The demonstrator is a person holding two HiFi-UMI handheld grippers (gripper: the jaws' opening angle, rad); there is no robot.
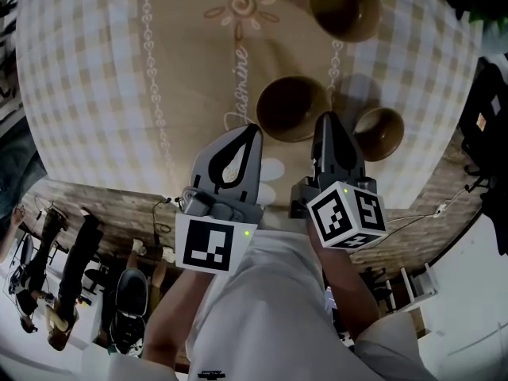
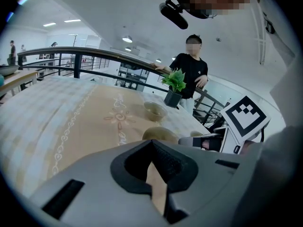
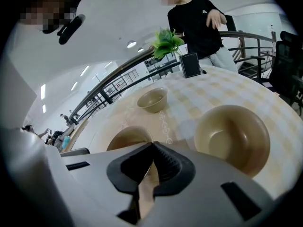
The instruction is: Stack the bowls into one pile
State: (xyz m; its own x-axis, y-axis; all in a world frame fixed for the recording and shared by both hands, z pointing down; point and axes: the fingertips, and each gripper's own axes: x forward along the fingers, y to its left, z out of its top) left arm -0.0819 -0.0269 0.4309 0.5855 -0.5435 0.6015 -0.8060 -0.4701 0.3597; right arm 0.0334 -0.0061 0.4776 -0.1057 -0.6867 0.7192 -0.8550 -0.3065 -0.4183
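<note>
Three brown bowls stand apart on the checked tablecloth (image 1: 95, 94): a far bowl (image 1: 344, 6), a middle bowl (image 1: 292, 108) and a smaller one (image 1: 379, 133) at the right. My left gripper (image 1: 252, 127) is shut and empty, its tip just left of the middle bowl. My right gripper (image 1: 325, 117) is shut and empty too, between the middle and small bowls. In the right gripper view the small bowl (image 3: 232, 137) lies close at the right, the middle bowl (image 3: 129, 138) sits partly hidden behind the gripper (image 3: 152, 144), and the far bowl (image 3: 153, 100) is beyond.
A potted plant (image 3: 165, 42) and a dark box (image 3: 191, 64) stand at the far table edge, where a person (image 3: 199, 20) stands by a railing (image 2: 94, 56). The near table edge (image 1: 143, 193) runs just under my grippers. A black chair (image 3: 289, 65) is at the right.
</note>
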